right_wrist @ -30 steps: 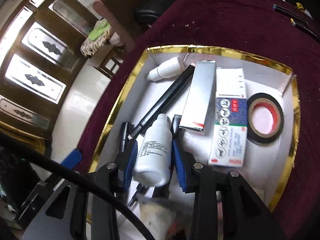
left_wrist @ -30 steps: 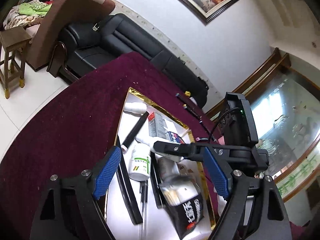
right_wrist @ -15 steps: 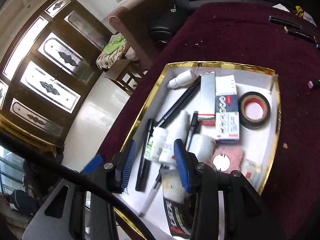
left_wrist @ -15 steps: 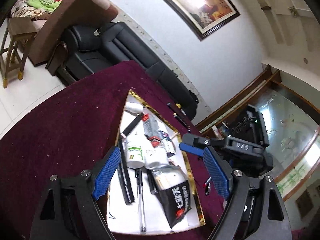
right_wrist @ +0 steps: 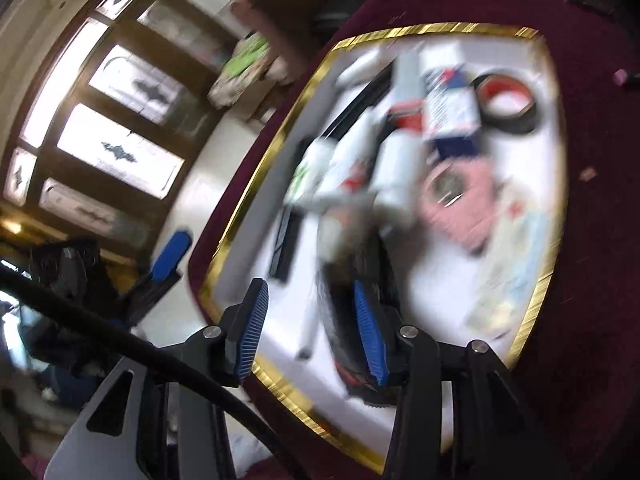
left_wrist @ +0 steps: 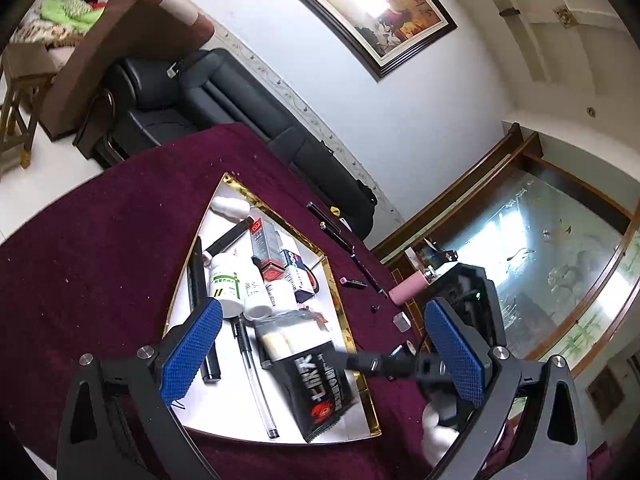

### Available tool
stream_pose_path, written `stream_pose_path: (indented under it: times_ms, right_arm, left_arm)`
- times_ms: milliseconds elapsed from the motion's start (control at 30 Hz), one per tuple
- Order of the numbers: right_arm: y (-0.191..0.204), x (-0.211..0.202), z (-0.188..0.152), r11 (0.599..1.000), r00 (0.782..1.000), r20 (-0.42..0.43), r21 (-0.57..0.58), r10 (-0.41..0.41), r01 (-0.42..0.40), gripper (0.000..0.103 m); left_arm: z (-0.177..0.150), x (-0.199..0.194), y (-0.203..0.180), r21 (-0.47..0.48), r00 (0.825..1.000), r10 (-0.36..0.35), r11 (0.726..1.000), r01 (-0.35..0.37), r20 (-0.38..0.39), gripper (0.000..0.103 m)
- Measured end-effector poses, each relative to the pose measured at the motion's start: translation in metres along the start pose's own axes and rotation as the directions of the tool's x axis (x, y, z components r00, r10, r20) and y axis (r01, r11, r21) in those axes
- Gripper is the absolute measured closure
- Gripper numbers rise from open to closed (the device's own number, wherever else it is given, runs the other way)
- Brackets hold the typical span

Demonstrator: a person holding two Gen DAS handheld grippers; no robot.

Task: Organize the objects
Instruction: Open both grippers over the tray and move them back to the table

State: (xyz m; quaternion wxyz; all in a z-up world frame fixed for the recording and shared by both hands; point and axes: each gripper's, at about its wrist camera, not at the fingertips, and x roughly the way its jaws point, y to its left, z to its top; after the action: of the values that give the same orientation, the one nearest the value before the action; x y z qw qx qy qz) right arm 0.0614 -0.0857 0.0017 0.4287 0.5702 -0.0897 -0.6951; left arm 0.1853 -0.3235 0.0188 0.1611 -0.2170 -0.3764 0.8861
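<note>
A gold-rimmed white tray (left_wrist: 346, 312) on the maroon tablecloth holds white bottles (left_wrist: 226, 282), boxes (left_wrist: 266, 250), pens (left_wrist: 256, 368) and a black packet (left_wrist: 320, 388). My left gripper (left_wrist: 320, 354) is open and empty, above the tray's near end. My right gripper (right_wrist: 312, 332) is open and empty over the tray's near edge (right_wrist: 240, 208); its view is motion-blurred. The bottles (right_wrist: 360, 168), a tape roll (right_wrist: 506, 102) and a pink pad (right_wrist: 468, 200) show there. The right gripper also shows in the left wrist view (left_wrist: 472, 300).
Loose pens (left_wrist: 340, 236), a pink cylinder (left_wrist: 412, 286) and small bits lie on the cloth (left_wrist: 100, 248) right of the tray. A black sofa (left_wrist: 224, 108) and brown chair (left_wrist: 120, 32) stand behind the table. A fish tank (left_wrist: 560, 256) is at right.
My right gripper let go of the white bottle in the tray, then pulled back and up from it. My left gripper also rose and drew back.
</note>
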Motion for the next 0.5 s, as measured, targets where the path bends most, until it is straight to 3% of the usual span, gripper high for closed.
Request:
stream_pose_path:
  times_ms: [133, 267, 367, 433, 500]
  right_arm:
    - [0.003, 0.008, -0.008, 0.998, 0.998, -0.022, -0.011, 0.061, -0.061, 0.058]
    - [-0.010, -0.019, -0.009, 0.998, 0.996, 0.060, 0.011, 0.066, -0.066, 0.058]
    - [-0.034, -0.052, -0.014, 0.996, 0.988, 0.144, 0.055, 0.056, -0.064, 0.058]
    - [-0.051, -0.071, -0.022, 0.993, 0.980, 0.191, 0.091, 0.050, -0.068, 0.058]
    - [-0.071, -0.091, -0.030, 0.989, 0.972, 0.230, 0.129, 0.039, -0.070, 0.058]
  left_arm:
    - [0.000, -0.008, -0.019, 0.050, 1.000, -0.002, 0.999, 0.001, 0.019, 0.004]
    - [-0.005, -0.010, -0.045, 0.158, 0.999, 0.040, 0.986, -0.043, 0.021, 0.002]
    - [-0.010, -0.002, -0.066, 0.232, 1.000, 0.030, 0.972, -0.031, 0.007, 0.002]
    - [-0.013, 0.007, -0.075, 0.228, 0.999, -0.035, 0.973, 0.041, -0.031, 0.002]
    - [-0.018, 0.024, -0.076, 0.125, 0.974, -0.207, 0.968, 0.218, -0.096, 0.002]
